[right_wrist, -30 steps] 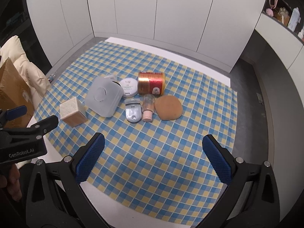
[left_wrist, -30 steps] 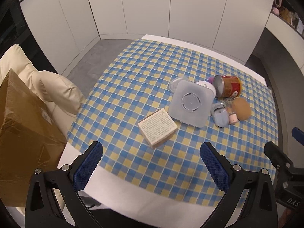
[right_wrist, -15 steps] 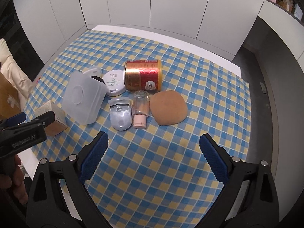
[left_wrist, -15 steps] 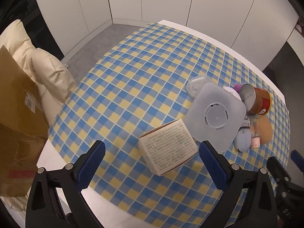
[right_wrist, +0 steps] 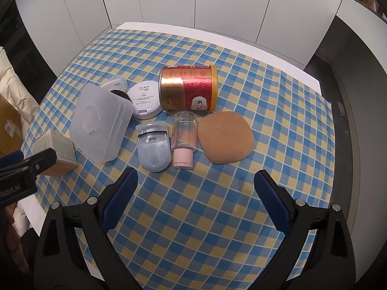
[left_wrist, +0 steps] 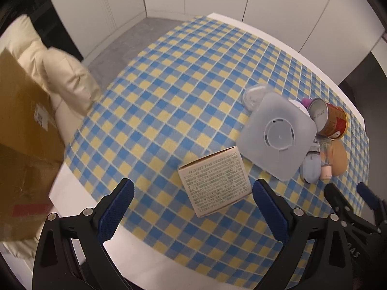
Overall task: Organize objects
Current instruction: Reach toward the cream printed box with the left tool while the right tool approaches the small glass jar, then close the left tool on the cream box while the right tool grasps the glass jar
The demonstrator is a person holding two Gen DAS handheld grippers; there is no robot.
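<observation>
A small printed cardboard box (left_wrist: pixel 214 180) lies on the checked tablecloth (left_wrist: pixel 169 101), just ahead of my open, empty left gripper (left_wrist: pixel 192 207). A translucent plastic case (left_wrist: pixel 278 135) leans behind it. In the right wrist view I see the case (right_wrist: pixel 100 123), a white round compact (right_wrist: pixel 145 102), a red and gold can (right_wrist: pixel 188 90) on its side, an eyelash curler case (right_wrist: pixel 153 148), a small clear bottle with a pink cap (right_wrist: pixel 183 142) and a brown sponge puff (right_wrist: pixel 226 140). My right gripper (right_wrist: pixel 196 200) is open and empty, just short of the bottle.
A brown cardboard carton (left_wrist: pixel 21 140) and cream cushions (left_wrist: pixel 55 72) stand left of the table. The table's white front edge (left_wrist: pixel 150 249) lies under the left gripper. White cabinet doors (right_wrist: pixel 193 4) stand behind the table. The left gripper (right_wrist: pixel 26 169) shows at the right wrist view's left edge.
Both grippers have moved forward and down toward the table. The cardboard box now sits close before the left gripper, the bottle and curler case close before the right. Nothing was grasped.
</observation>
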